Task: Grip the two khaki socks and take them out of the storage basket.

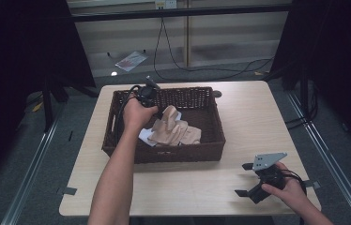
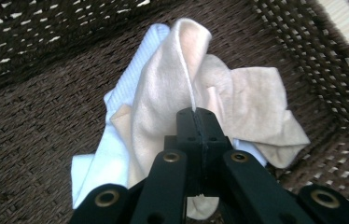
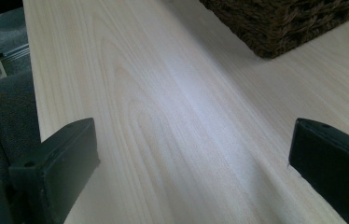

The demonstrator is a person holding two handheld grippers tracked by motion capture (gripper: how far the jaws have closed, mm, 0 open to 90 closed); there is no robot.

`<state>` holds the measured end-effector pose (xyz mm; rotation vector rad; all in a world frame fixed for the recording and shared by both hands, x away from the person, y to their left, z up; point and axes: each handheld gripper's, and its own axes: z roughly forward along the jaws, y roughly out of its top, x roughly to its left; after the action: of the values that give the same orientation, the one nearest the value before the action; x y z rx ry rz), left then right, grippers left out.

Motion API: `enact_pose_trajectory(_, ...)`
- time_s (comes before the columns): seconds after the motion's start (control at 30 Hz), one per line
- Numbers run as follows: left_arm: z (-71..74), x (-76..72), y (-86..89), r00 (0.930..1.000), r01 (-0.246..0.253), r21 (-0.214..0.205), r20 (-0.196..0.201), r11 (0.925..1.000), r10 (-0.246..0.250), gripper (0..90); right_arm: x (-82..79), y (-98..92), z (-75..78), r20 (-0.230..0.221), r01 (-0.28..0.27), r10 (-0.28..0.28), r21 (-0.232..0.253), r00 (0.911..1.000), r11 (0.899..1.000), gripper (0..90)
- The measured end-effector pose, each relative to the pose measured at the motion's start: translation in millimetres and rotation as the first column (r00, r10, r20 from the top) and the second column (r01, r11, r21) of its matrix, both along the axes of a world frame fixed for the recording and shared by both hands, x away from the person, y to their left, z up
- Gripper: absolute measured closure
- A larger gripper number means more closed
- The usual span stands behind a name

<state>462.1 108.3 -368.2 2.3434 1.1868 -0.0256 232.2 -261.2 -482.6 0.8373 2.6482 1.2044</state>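
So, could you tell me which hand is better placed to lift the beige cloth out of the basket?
Left. Its tool is shut on the beige cloth inside the basket; the right tool sits open over the table, outside the basket.

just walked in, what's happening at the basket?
A person works two handheld grippers at a table. The left gripper has its jaws shut on a fold of a beige cloth inside the dark wicker basket, with a white cloth lying under it. The right gripper rests on the table near the basket's front corner, jaws wide open and holding nothing.
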Motion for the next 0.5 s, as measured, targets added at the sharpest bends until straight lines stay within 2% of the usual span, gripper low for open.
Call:
enact_pose_trajectory(0.3, 6.2, -2.1, 3.7, 0.9996, 0.009, 0.004, -0.028, 1.0000, -0.009, 90.0, -0.3, 0.3, -0.2, 0.001, -0.003, 0.003, -0.001, 1.0000, 1.000, 0.9)
enact_pose_trajectory(0.4, 13.5, -3.6, 3.7, 0.9979, 0.011, -0.008, -0.064, 0.9999, -0.012, 90.0, -0.1, -0.5, 0.1, 0.001, 0.003, -0.003, 0.001, 1.0000, 1.000, 0.9)
enact_pose_trajectory(0.5, 27.3, -4.6, 5.3, 0.9958, 0.013, -0.004, -0.091, 0.9999, -0.013, 90.0, -0.2, -0.3, -0.1, 0.000, 0.002, -0.002, -0.001, 1.0000, 1.000, 0.9)
